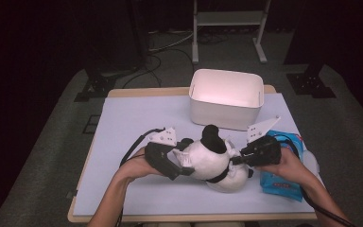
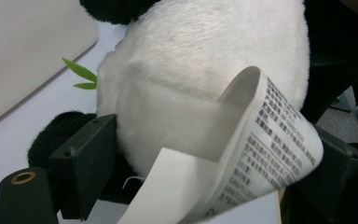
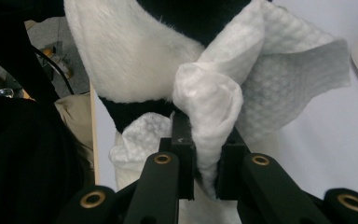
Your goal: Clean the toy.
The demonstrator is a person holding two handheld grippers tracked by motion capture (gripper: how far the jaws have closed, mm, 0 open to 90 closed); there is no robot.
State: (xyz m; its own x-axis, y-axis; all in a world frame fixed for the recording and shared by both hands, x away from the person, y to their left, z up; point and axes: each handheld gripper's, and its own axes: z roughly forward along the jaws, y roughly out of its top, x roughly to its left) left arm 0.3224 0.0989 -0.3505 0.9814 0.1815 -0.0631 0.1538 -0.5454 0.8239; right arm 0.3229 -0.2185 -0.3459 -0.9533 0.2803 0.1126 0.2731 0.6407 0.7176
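A black-and-white panda plush (image 1: 212, 158) lies at the front middle of the table (image 1: 137, 118). My left gripper (image 1: 182, 165) is at its left side. In the left gripper view the left gripper (image 2: 214, 133) is open wide around the panda's white body (image 2: 205, 56), and a curled printed label (image 2: 270, 135) hangs in front. My right gripper (image 1: 241, 158) is at the panda's right side. It (image 3: 207, 130) is shut on a bunched white wipe (image 3: 261, 70) that rests against the panda's fur (image 3: 121, 56).
A white bin (image 1: 227, 99) stands at the back of the table, just behind the plush. A blue pack of wipes (image 1: 283, 182) lies under the right forearm near the table's right edge. A green felt leaf (image 2: 81, 72) sticks out of the plush.
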